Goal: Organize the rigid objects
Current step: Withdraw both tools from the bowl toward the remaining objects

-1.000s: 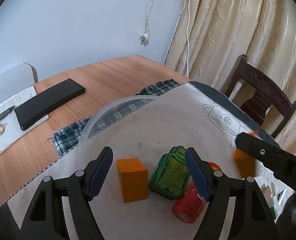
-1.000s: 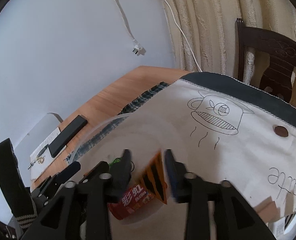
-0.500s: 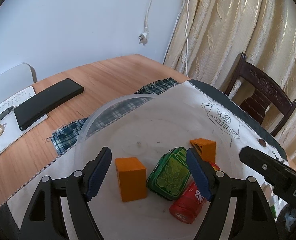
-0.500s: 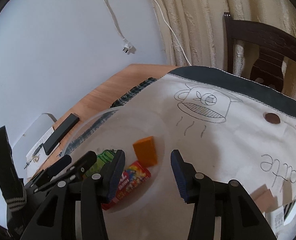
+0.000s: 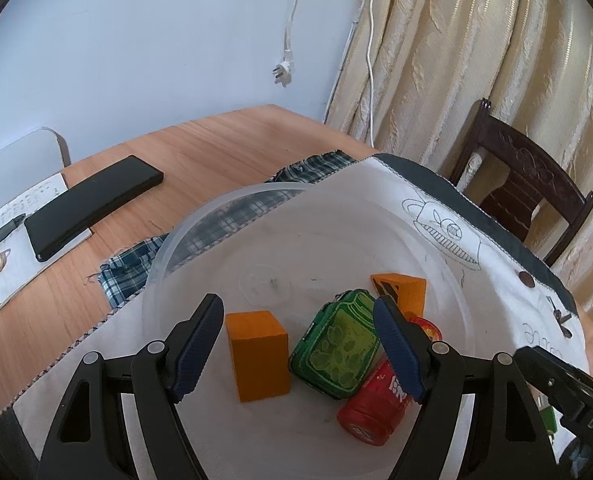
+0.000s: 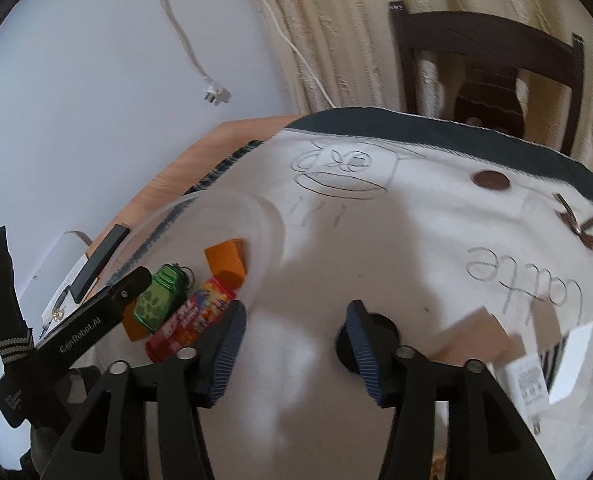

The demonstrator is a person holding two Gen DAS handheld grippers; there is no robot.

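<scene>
Tabletop (image 5: pixel 224 144) of brown wood fills the upper left of the left wrist view, with a white cloth printed with a line-drawn cup (image 5: pixel 376 216) spread over its near part. On that cloth, across the middle of the frame, sits a clear round plastic bowl (image 5: pixel 168 252), and everything gathered lies inside it. An orange rectangular block (image 5: pixel 258 354) stands upright at lower centre; just right of it a green flat bottle-shaped case (image 5: pixel 336 354) lies tilted, touching a red cylindrical sweets tube (image 5: pixel 376 406) on its side. An orange wedge-shaped block (image 5: pixel 402 290) rests behind them.

Outside the bowl, a small black round object (image 6: pixel 376 330) lies on the cloth in the lower centre of the right wrist view, partly hidden behind one of the blue fingers (image 6: pixel 360 354). Its shape and long axis cannot be told.

The right gripper (image 6: pixel 292 350) is spread wide and empty; the object sits just ahead, toward the right side of the gap. The left gripper (image 5: pixel 298 346) hangs over the bowl, also wide and holding nothing. Judging by nearness, the right hand is the one placed to take it, needing a slight shift rightward to centre it.
</scene>
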